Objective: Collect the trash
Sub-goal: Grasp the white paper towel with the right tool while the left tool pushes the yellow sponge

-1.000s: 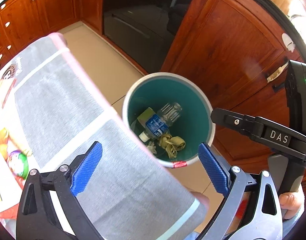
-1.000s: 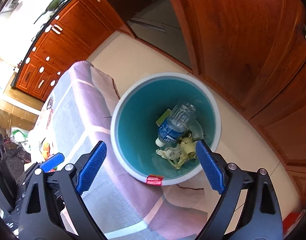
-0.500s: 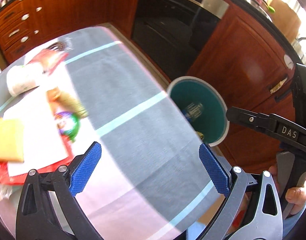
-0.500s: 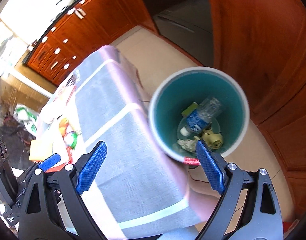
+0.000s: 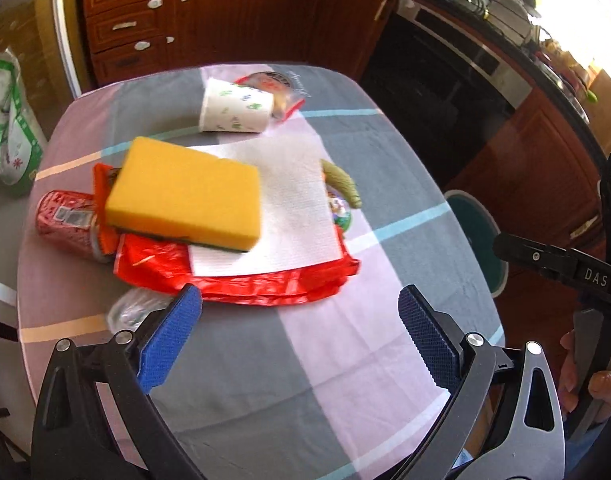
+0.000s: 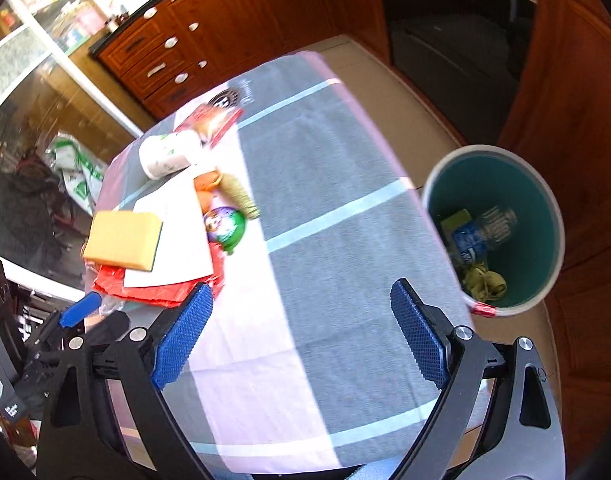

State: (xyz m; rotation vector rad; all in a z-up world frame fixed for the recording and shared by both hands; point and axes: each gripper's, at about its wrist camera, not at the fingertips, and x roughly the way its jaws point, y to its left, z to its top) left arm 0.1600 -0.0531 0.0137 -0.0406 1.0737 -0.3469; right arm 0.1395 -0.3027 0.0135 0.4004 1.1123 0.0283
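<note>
My left gripper [image 5: 299, 338] is open and empty above the near part of the table. Beyond it lie a red plastic bag [image 5: 265, 286], a white paper towel [image 5: 289, 208], a yellow sponge [image 5: 185, 194], a red can [image 5: 67, 224], a paper cup [image 5: 235, 111] and clear wrapping [image 5: 131, 314]. My right gripper [image 6: 301, 338] is open and empty over the tablecloth [image 6: 325, 208]. The teal trash bin [image 6: 541, 184] stands on the floor to the right, holding a plastic bottle [image 6: 483, 230] and crumpled scraps [image 6: 483, 282].
A round green-purple packet [image 6: 225, 224] and a greenish roll [image 6: 241, 194] lie by the paper towel. Wooden cabinets [image 5: 233, 12] and a dark oven [image 5: 437, 80] stand beyond the table. The bin's rim [image 5: 479, 236] shows at the table's right edge.
Both grippers have swung from over the bin back toward the table. The trash pile has come into the left view. Both stay open and empty.
</note>
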